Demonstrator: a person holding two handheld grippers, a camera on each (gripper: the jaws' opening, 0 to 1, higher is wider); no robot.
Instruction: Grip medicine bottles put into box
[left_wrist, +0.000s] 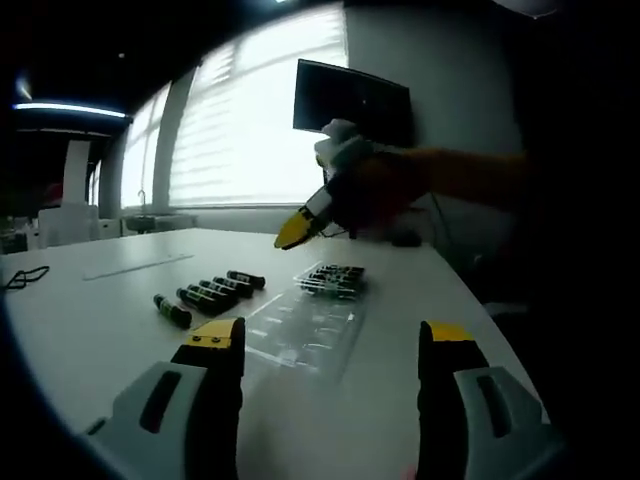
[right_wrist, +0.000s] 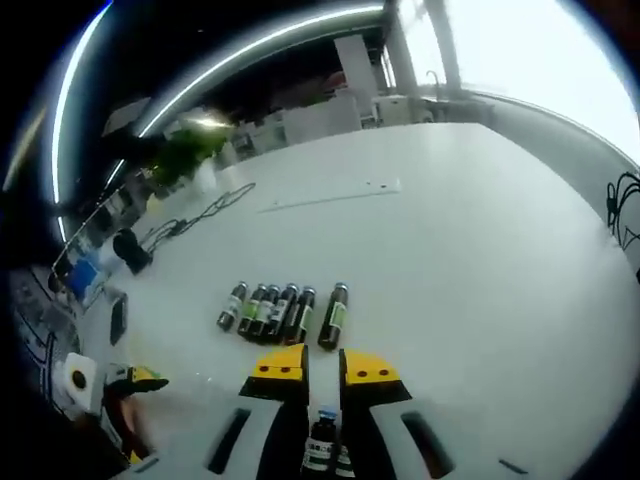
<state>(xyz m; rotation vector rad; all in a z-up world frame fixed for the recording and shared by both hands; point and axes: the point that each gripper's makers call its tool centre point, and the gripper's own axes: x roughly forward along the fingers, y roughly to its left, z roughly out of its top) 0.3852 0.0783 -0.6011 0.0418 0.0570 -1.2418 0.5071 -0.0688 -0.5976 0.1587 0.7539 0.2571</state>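
The right gripper (right_wrist: 321, 370) hangs over the white table (right_wrist: 470, 260) with its jaws pinched on a dark medicine bottle (right_wrist: 321, 445), just short of a row of bottles (right_wrist: 283, 310) lying side by side, with bare tabletop stretching beyond them to the far edge. The left gripper (left_wrist: 330, 340) sits low with its jaws spread wide and nothing between them. Ahead of it lies the clear plastic box (left_wrist: 305, 325), the bottles beside it, well in from the table's edge.
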